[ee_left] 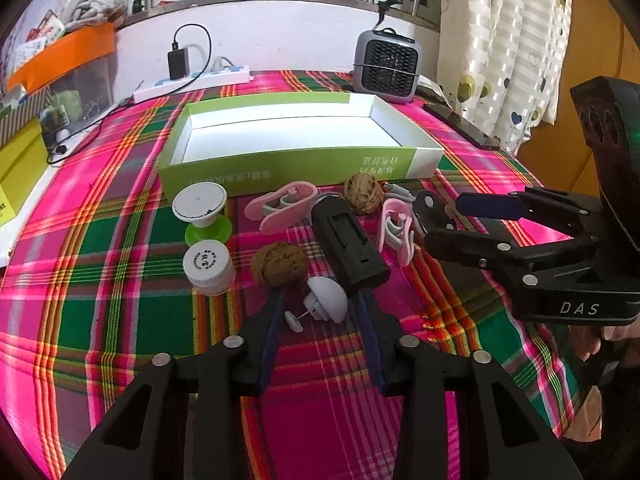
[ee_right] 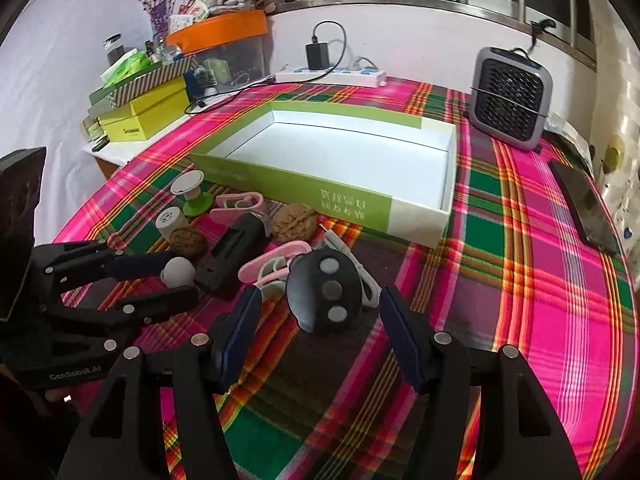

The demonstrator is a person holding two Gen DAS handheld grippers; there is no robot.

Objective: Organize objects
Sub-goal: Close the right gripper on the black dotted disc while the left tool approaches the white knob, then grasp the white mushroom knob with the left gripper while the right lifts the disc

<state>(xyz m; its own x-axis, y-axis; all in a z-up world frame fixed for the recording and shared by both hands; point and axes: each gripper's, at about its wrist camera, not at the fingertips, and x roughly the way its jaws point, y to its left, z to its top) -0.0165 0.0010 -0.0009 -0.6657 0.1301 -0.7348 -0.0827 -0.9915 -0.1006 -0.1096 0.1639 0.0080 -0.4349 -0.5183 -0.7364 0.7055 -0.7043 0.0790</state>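
My left gripper [ee_left: 320, 300] is shut on a small white dome-shaped piece [ee_left: 326, 298] low on the plaid cloth; the right wrist view shows the same dome [ee_right: 178, 272] pinched between its two fingers. My right gripper [ee_right: 320, 296] is open, its blue pads wide on either side of a black oval piece with three round spots [ee_right: 324, 292], not touching it. Around them lie two walnuts [ee_left: 362, 192] [ee_left: 280, 264], a black rectangular holder [ee_left: 348, 244], two pink clips [ee_left: 280, 208] [ee_left: 396, 228], a white jar [ee_left: 208, 266] and a white-and-green spool [ee_left: 202, 212]. An open green-and-white box [ee_left: 304, 168] stands behind them.
A grey fan [ee_left: 386, 66] stands at the back right and a power strip with a charger [ee_left: 192, 82] along the wall. A dark phone [ee_right: 588, 204] lies near the right edge. Yellow and striped boxes [ee_right: 140, 120] are stacked at the left.
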